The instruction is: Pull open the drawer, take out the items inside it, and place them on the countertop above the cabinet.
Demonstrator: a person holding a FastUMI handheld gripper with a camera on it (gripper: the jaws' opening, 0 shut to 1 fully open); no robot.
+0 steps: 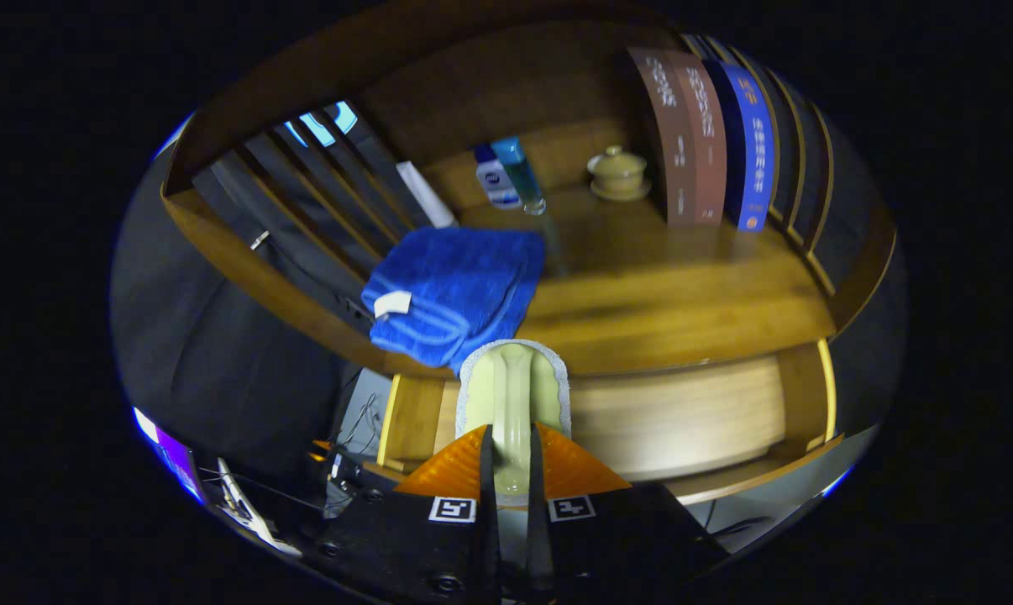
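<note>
Item held: a pale green brush-like item (515, 395) with a light fuzzy border and a central stem, pinched by that stem between the two fingers of the gripper (513, 470), which press in close on either side of it. It stands upright ahead of the fingers, its head level with the front edge of the worktop (683, 328).

Worktop contents: a folded blue towel (452, 290) at the near left edge, its corner overhanging just behind the held item; a small white bottle (496, 178) and a blue-capped tube (522, 172) standing together at the back; a lidded ceramic cup (617, 172) beside them; a row of upright books (708, 139) at the right; a slatted side rail (322, 202) at the left.

Below: the cabinet front (683, 420), a pale wood panel, probably the drawer face; whether it is open cannot be told.

Risks, as judged:
- The item appears low against the worktop edge; pushed forward without lifting, its head may catch the edge and twist out of the pinch.
- The grip is on a narrow stem, so the item may swivel or slip if knocked.
- Set down too far left, it lands on the towel and may drag the overhanging corner off.
- Reaching too deep risks toppling the tube and bottle.
</note>
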